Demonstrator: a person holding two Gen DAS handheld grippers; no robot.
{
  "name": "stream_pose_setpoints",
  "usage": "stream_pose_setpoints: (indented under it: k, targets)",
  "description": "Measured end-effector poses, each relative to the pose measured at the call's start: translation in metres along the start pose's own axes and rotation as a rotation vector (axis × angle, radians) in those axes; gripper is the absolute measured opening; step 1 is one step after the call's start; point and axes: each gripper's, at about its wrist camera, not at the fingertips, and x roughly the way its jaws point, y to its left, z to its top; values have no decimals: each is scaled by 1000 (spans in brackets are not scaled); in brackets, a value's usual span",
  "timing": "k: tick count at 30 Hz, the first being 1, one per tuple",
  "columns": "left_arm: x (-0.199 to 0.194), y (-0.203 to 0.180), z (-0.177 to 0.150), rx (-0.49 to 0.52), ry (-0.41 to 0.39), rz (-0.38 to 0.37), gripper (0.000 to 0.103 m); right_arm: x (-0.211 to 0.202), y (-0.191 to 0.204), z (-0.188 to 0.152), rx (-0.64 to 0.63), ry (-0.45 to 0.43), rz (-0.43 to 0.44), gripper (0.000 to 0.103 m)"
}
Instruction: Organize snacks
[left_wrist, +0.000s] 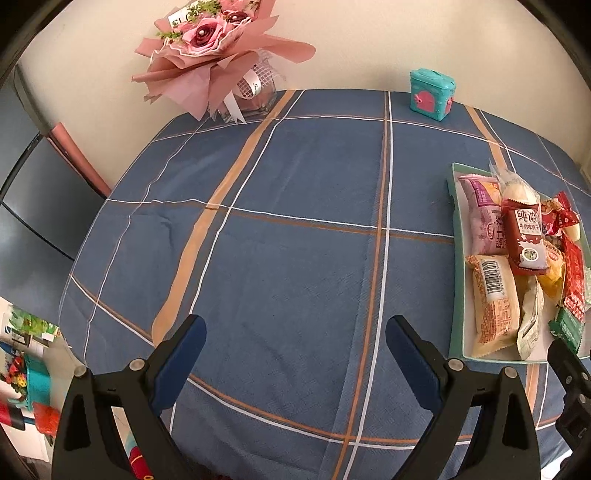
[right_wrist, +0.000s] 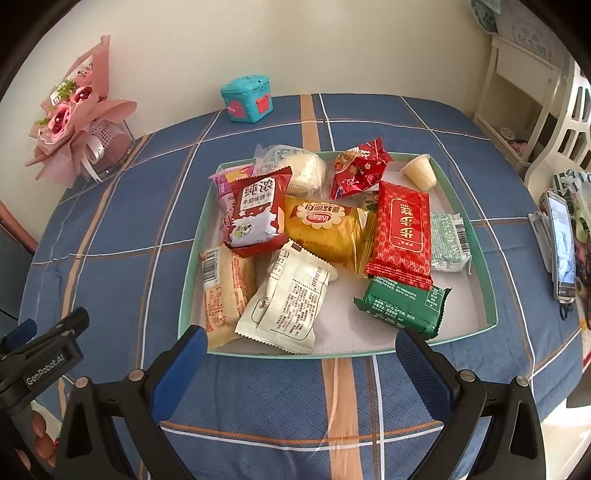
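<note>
A shallow teal-rimmed tray (right_wrist: 487, 291) sits on the blue plaid tablecloth and holds several wrapped snacks: a red milk-biscuit pack (right_wrist: 255, 218), a yellow pack (right_wrist: 328, 229), a red patterned pack (right_wrist: 404, 236), a green pack (right_wrist: 402, 306), a white pack (right_wrist: 291, 302) and a jelly cup (right_wrist: 419, 171). My right gripper (right_wrist: 299, 358) is open and empty just in front of the tray's near edge. My left gripper (left_wrist: 295, 350) is open and empty over bare cloth, left of the tray (left_wrist: 456, 258).
A pink paper bouquet (left_wrist: 214, 48) stands at the table's back left. A small teal box (left_wrist: 431, 94) sits at the back edge. A phone (right_wrist: 561, 243) lies right of the tray. A white chair (right_wrist: 554, 122) stands at the far right.
</note>
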Motion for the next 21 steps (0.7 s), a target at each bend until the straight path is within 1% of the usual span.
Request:
stream_pose_setpoints:
  k: [5, 21]
  targets:
    - [-1, 2, 1, -2, 1, -14, 98, 0, 0, 1, -4, -1, -2, 103]
    - [4, 2, 0, 0, 20, -19, 98, 4, 1, 2, -19, 8, -10, 103]
